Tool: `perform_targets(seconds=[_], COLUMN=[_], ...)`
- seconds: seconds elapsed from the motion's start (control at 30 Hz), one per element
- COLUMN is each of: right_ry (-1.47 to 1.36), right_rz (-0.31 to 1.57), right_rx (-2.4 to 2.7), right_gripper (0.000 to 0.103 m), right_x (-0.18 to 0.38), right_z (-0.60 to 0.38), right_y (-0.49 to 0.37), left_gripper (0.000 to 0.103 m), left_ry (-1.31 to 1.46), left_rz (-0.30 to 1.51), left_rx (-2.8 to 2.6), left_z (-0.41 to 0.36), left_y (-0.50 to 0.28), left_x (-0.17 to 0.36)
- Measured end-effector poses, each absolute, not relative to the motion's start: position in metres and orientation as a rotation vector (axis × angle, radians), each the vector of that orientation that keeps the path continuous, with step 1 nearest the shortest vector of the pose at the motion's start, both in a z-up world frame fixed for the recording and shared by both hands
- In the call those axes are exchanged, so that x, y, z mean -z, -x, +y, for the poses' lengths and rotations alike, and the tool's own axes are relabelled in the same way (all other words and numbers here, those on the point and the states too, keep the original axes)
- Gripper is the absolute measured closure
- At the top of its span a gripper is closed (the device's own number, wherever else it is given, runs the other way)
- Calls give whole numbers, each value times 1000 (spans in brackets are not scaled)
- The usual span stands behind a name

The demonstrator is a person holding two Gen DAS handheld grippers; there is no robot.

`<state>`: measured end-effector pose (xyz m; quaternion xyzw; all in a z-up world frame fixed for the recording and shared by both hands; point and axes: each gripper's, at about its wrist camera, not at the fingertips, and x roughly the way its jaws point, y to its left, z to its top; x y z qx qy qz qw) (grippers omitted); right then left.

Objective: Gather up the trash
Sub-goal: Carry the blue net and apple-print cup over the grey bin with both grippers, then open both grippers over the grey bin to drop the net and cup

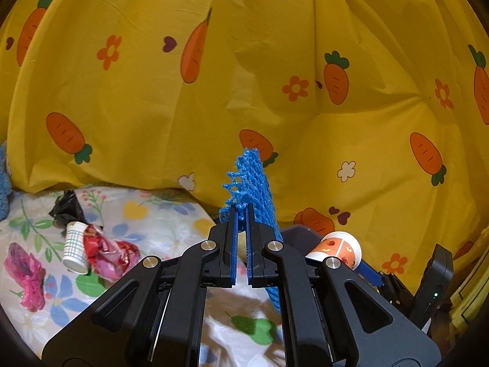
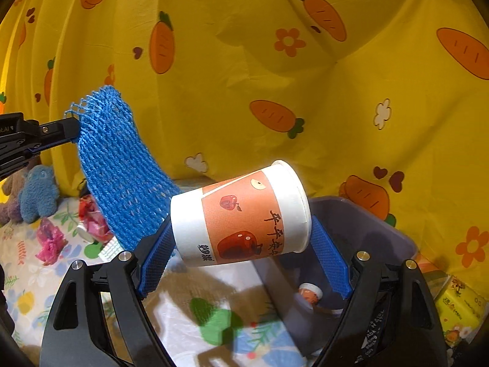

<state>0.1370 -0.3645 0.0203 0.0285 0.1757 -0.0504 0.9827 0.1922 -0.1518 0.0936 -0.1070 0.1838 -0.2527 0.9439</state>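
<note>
The left gripper (image 1: 242,214) points slightly downward, its jaws clamped together on the blue foam net (image 1: 253,183), which stands up toward 12 o'clock from the tips. The right gripper (image 2: 241,244) also tilts a little down and grips the orange paper cup (image 2: 241,214) lying sideways between its wide-set pads, rim toward 3 o'clock. Below the cup, at 5 o'clock, sits the dark bin (image 2: 366,223) on the floral bed sheet (image 2: 183,305).
</note>
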Motion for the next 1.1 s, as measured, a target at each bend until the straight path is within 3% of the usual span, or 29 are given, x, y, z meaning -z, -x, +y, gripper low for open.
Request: perform_targets(seconds=[0.6,1.1], right_ry=[-127,-128], right_rz=[419,475], right_rx=[304,316], right_gripper=[20,20], right_x=[9,29], right_z=[-437,-444], right_y=[-151,-166], left_gripper=[100,100], left_ry=[138,118], left_rz=[468,562], left_rx=[671,718], left_z=[-279,-305], left_y=[-253,-273], left_x=[-52,-15])
